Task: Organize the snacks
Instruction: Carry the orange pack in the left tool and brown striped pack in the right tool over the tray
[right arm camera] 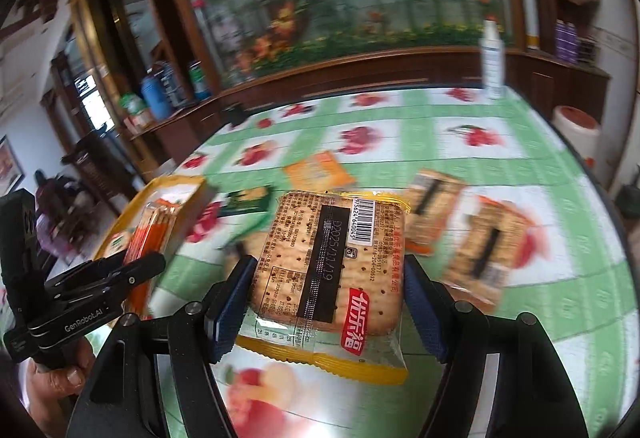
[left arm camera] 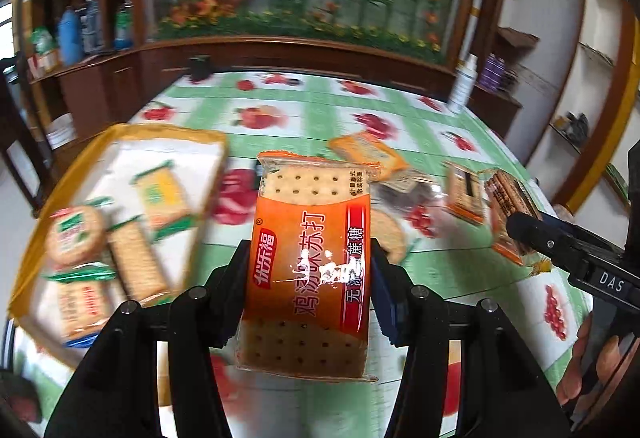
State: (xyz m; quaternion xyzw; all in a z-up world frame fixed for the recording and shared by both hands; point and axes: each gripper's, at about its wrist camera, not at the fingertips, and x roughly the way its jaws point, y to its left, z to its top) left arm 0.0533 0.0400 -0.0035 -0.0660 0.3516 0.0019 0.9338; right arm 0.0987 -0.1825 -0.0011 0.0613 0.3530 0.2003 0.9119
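A: What does the left gripper have?

B: Its jaws are clenched on an orange cracker packet, held lengthwise above the table, which wears a green-and-white fruit cloth.

A: And the right gripper?

B: It grasps a cracker packet with a yellow edge, back side up, barcode toward the table's far edge. The pads press both its sides.

A: Where are the rest of the snacks?

B: A yellow-rimmed tray sits at the table's left edge with several packets inside: one round, the others rectangular, with green trim. More loose packets lie on the cloth towards the middle and the right edge, though they are blurred.

A: Anything else on the table?

B: A white bottle stands upright near the far right corner. A small dark object sits at the far edge; I cannot tell what it is.

A: Can you see the person?

B: Only fingers wrapped around the left gripper's handle, seen from the right wrist camera.
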